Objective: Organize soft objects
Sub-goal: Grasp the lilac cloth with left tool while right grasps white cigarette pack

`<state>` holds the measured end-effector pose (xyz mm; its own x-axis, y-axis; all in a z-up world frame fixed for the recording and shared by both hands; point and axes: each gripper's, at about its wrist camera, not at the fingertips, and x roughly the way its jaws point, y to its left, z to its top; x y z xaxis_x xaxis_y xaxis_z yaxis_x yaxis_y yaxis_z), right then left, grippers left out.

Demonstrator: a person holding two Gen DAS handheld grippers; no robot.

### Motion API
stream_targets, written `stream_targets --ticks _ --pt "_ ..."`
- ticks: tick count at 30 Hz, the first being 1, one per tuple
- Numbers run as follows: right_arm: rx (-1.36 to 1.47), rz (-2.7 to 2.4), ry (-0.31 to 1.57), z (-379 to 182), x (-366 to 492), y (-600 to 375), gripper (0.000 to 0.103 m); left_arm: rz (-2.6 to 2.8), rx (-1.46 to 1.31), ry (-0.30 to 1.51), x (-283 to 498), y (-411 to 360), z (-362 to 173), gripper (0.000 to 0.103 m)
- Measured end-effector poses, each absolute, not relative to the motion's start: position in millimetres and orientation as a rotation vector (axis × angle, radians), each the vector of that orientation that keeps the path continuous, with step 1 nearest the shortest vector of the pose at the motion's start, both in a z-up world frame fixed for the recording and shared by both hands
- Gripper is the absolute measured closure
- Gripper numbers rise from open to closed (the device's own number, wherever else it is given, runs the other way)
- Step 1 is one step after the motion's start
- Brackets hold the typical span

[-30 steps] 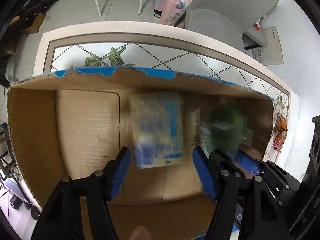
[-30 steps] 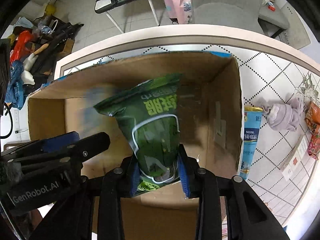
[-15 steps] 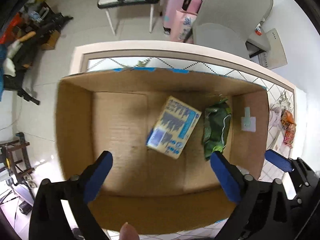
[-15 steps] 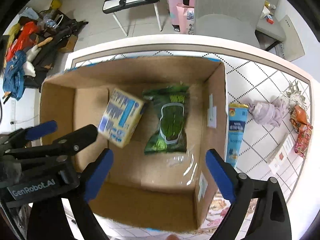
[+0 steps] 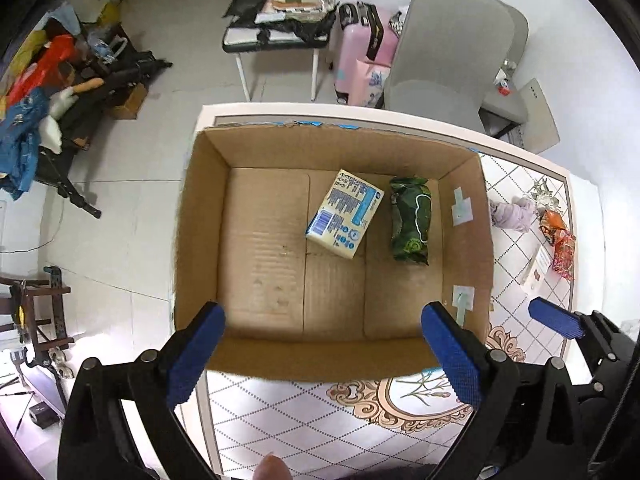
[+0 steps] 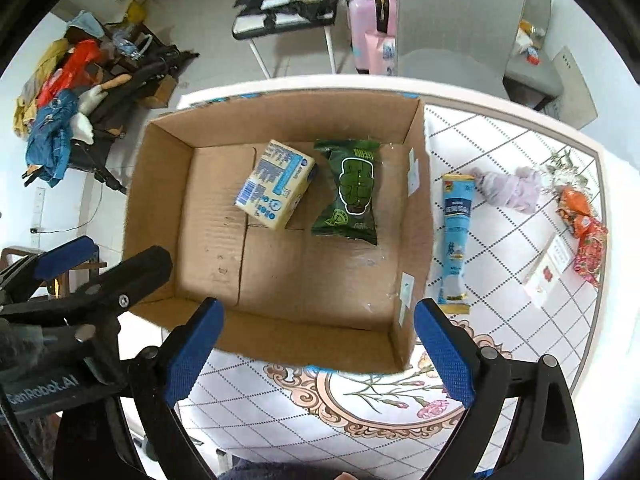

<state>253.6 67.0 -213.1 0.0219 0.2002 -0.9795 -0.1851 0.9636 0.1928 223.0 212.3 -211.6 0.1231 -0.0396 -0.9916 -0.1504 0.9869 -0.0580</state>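
An open cardboard box [image 5: 200,240] [image 6: 160,208] sits on the tiled table. Inside lie a yellow-and-blue tissue pack [image 5: 345,214] [image 6: 276,184] and a green snack bag [image 5: 411,220] [image 6: 354,192], side by side. My left gripper [image 5: 324,352] is open and empty, above the box's near wall. My right gripper [image 6: 320,348] is open and empty, also above the near wall. On the table right of the box lie a long blue packet [image 6: 456,236], a lilac cloth [image 6: 508,188] [image 5: 514,214] and an orange-red snack bag [image 6: 582,220] [image 5: 558,236].
A white card box [image 6: 550,270] lies near the table's right edge. A grey chair [image 5: 444,56], a pink suitcase [image 5: 356,52] and a small loaded table [image 5: 276,28] stand beyond the table. Clutter lies on the floor at left [image 5: 36,100].
The right gripper let go of the green bag and the left let go of the tissue pack; both now lie in the box. Both grippers opened wide and pulled back up above the box.
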Motion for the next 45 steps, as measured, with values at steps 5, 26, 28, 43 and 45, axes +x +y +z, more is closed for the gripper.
stream_targets --ticks 5,26,28,43,45 --pt "0.037 0.349 1.498 -189.3 236.4 52.0 0.005 0.1 -0.18 1.401 202.0 199.4 -183.6 0.002" --pt "0.4 -0.052 1.593 -277.9 285.6 -247.0 0.005 -0.197 0.376 1.408 326.4 -80.3 -245.1 0.003" --pt "0.411 -0.09 1.631 -312.2 294.0 -257.3 0.005 -0.213 0.434 1.444 344.0 -97.9 -272.3 0.003" --pt "0.451 -0.299 1.787 -439.4 321.4 -276.8 0.037 -0.319 0.737 1.702 382.7 -160.5 -435.0 0.003" --pt "0.44 -0.31 1.792 -440.2 323.9 -277.3 0.042 -0.334 0.756 1.712 385.2 -168.6 -446.8 0.003"
